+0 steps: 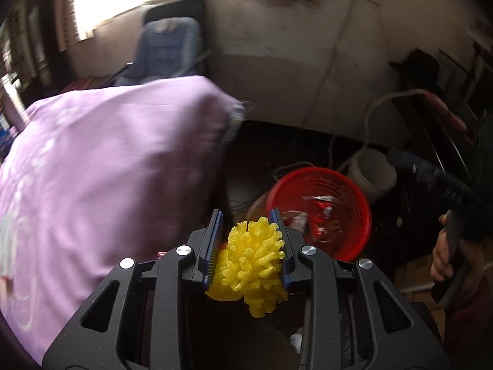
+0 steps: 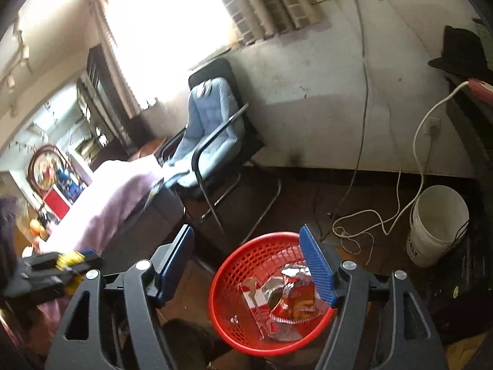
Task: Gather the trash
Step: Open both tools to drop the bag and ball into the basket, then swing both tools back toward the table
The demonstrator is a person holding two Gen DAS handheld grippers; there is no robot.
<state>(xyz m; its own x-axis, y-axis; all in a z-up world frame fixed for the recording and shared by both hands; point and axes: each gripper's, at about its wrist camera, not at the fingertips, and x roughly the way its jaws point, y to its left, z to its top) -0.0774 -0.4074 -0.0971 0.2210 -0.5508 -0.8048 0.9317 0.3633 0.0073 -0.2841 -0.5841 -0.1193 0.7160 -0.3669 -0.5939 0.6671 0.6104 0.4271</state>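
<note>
My left gripper (image 1: 246,219) is shut on a yellow foam fruit-net (image 1: 252,262), pinched between its blue pads beside the pink-covered bed. Beyond it on the dark floor stands the red mesh basket (image 1: 360,212) with red and silver snack wrappers (image 1: 323,215) inside. In the right wrist view my right gripper (image 2: 246,237) stands open above the same red basket (image 2: 225,293); nothing is between its fingers. Crumpled wrappers (image 2: 289,296) lie in the basket below. The left gripper (image 2: 71,260) shows at the left edge with a bit of yellow in it.
A bed with a pink cover (image 1: 107,169) fills the left. A blue-cushioned chair (image 2: 212,132) stands by the wall. A white bucket (image 2: 437,225) and loose white cables (image 2: 366,225) lie right of the basket. A hand (image 1: 443,252) holds the right gripper's handle.
</note>
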